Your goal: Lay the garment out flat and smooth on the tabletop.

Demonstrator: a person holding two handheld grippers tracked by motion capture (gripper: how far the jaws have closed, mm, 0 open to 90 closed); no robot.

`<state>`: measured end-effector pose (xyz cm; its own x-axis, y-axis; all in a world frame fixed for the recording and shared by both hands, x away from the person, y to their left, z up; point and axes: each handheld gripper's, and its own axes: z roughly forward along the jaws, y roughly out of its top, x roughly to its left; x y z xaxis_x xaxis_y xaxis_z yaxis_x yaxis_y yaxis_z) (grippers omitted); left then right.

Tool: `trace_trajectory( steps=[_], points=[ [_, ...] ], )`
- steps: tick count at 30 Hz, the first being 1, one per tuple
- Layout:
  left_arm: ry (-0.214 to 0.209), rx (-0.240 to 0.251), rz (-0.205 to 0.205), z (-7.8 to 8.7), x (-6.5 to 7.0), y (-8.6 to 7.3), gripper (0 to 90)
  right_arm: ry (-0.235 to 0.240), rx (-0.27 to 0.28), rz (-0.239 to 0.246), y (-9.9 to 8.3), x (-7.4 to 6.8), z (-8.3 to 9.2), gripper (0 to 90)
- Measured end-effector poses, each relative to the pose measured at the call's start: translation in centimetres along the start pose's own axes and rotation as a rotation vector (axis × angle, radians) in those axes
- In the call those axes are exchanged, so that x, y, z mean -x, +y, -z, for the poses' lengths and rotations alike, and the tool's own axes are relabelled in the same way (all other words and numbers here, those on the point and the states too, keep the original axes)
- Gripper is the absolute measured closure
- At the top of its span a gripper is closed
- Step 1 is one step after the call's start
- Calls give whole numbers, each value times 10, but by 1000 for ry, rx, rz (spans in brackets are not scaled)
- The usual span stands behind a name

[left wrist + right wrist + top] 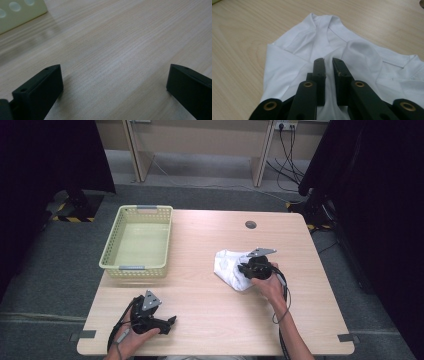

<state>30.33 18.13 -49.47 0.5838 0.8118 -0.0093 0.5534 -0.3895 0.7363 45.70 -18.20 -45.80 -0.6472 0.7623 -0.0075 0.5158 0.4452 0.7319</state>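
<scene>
A crumpled white garment (230, 267) lies right of the table's middle. My right gripper (245, 268) is on its right side, and in the right gripper view the jaws stand nearly together with a fold of the white garment (322, 42) pinched between the right gripper (328, 62) tips. My left gripper (172, 321) rests near the table's front left edge, held by a hand. In the left gripper view the left gripper (115, 82) has its jaws wide apart over bare wood, with nothing between them.
A pale yellow plastic basket (116, 240) with nothing in it stands at the table's back left; its corner (20, 12) shows in the left gripper view. A round cable hole (250, 224) sits near the far edge. Dark curtains flank the table.
</scene>
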Motion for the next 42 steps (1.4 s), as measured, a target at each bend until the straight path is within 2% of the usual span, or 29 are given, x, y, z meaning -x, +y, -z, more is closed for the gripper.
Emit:
trace_trajectory(
  steps=[9, 11, 18, 21, 24, 26, 30, 32, 35, 38, 42],
  points=[
    [0, 0, 0, 0, 0, 0, 0, 7, 90, 25, -4, -4, 35, 843],
    [0, 0, 0, 0, 0, 0, 0, 2, 113, 12, -9, -5, 45, 843],
    [0, 0, 0, 0, 0, 0, 0, -31, 131, 26, -41, -9, 75, 824],
    [0, -2, 0, 0, 0, 0, 0, -33, 126, 18, -56, -12, 89, 761],
    [0, 0, 0, 0, 0, 0, 0, -52, 133, 2, -64, -13, 104, 672],
    [0, -2, 0, 0, 0, 0, 0, -64, 154, -31, -63, -11, 114, 600],
    [0, -2, 0, 0, 0, 0, 0, -99, 188, -40, -54, -9, 129, 487],
    [0, 0, 0, 0, 0, 0, 0, -109, 213, -55, -47, -7, 131, 470],
    [0, 0, 0, 0, 0, 0, 0, -98, 201, -42, -33, -6, 125, 438],
    [0, 0, 0, 0, 0, 0, 0, -93, 146, -67, -21, -2, 107, 377],
    [0, 0, 0, 0, 0, 0, 0, -90, 72, -127, -19, 8, 85, 342]
  ],
)
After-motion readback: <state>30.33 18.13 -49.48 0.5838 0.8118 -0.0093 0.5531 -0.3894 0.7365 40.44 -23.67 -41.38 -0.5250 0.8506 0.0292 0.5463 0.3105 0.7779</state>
